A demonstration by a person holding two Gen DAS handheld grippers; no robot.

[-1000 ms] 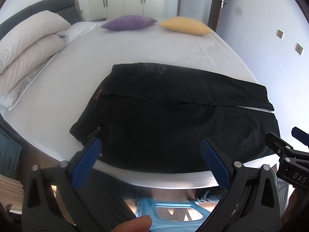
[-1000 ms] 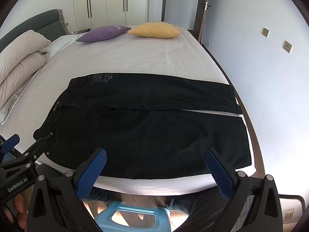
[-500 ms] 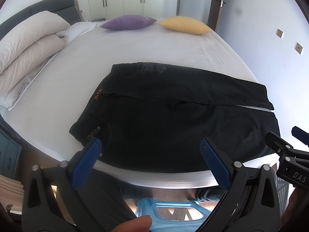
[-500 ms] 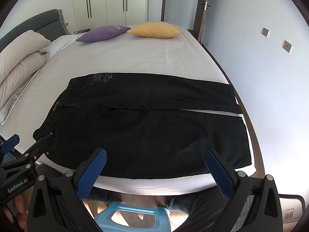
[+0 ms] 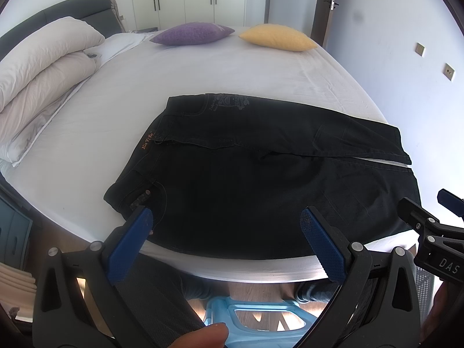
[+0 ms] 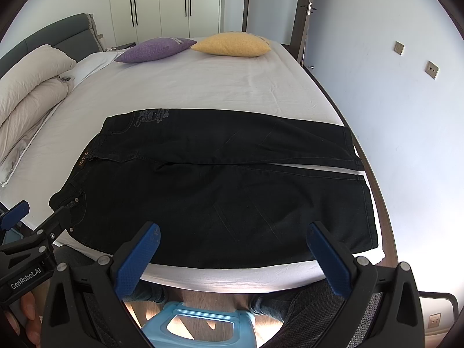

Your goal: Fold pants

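Black pants (image 5: 246,168) lie flat and spread on the white bed (image 5: 203,69), waistband to the left, both legs running right; they also show in the right wrist view (image 6: 220,185). My left gripper (image 5: 226,217) is open and empty, held over the bed's near edge in front of the waist end. My right gripper (image 6: 232,235) is open and empty, over the near edge in front of the near leg. Each gripper shows at the side of the other's view.
A purple pillow (image 5: 191,33) and a yellow pillow (image 5: 275,37) lie at the far end of the bed. A folded beige duvet (image 5: 37,66) lies at the left. A light blue stool (image 6: 200,327) stands on the floor below me. A wall is on the right.
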